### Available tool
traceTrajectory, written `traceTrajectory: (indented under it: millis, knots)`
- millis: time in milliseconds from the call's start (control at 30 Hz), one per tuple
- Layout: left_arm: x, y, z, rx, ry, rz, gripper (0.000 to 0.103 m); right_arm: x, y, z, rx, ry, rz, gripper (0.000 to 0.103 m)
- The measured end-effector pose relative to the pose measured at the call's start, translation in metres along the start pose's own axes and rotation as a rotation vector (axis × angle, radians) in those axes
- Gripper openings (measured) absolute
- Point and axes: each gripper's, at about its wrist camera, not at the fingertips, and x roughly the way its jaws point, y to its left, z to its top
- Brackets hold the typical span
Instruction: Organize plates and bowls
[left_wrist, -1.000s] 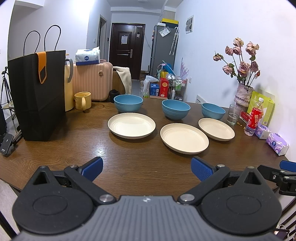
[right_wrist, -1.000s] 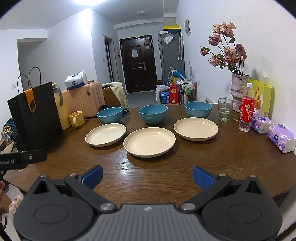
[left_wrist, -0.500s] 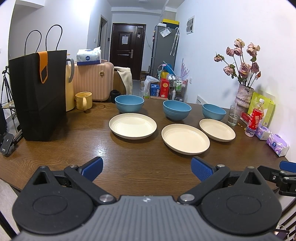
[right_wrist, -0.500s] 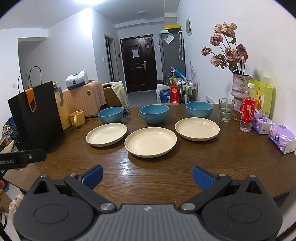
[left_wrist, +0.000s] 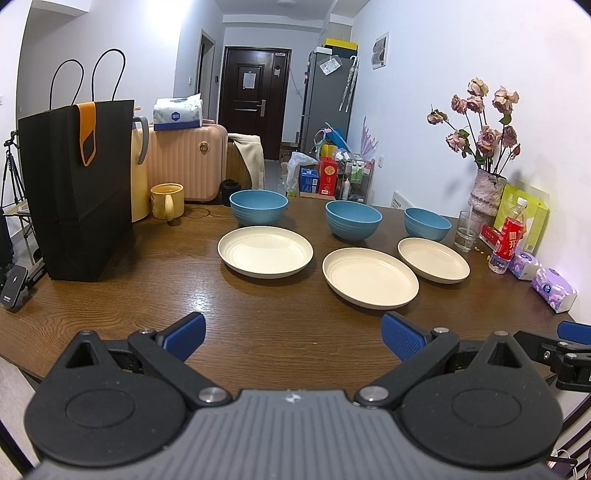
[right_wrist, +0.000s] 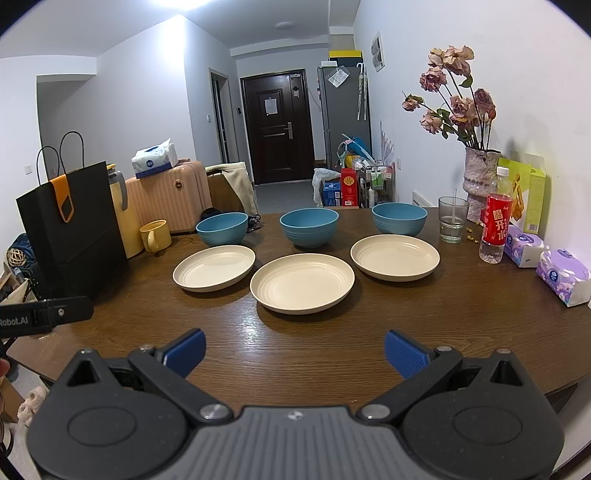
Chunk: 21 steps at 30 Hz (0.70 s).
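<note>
Three cream plates lie in a row on the brown wooden table: left plate (left_wrist: 265, 251) (right_wrist: 214, 267), middle plate (left_wrist: 370, 277) (right_wrist: 302, 283), right plate (left_wrist: 433, 259) (right_wrist: 395, 256). Behind each stands a blue bowl: left bowl (left_wrist: 258, 206) (right_wrist: 221, 228), middle bowl (left_wrist: 353, 220) (right_wrist: 309, 227), right bowl (left_wrist: 427, 223) (right_wrist: 399, 218). My left gripper (left_wrist: 293, 338) hovers open over the near table edge, well short of the plates. My right gripper (right_wrist: 294, 352) is open too, nothing between its blue pads, facing the middle plate.
A tall black paper bag (left_wrist: 75, 184) and a yellow mug (left_wrist: 167, 201) stand at the left. At the right are a glass (right_wrist: 451, 219), a red-labelled bottle (right_wrist: 495, 225), a flower vase (right_wrist: 480, 177) and tissue packs (right_wrist: 563, 277). Bare wood (right_wrist: 295, 332) lies between grippers and plates.
Both grippers have drifted slightly; the plates and bowls have shifted a touch in view. Nothing was gripped or moved on the table.
</note>
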Motion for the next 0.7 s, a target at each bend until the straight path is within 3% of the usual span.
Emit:
traceTrajectory:
  millis: [700]
  knots:
    - [0.0003,0.0094,0.0047,-0.013,-0.001,-0.001,0.103,0.0031,0.0035,-0.0002,-0.002,0.002,0.002,0.103]
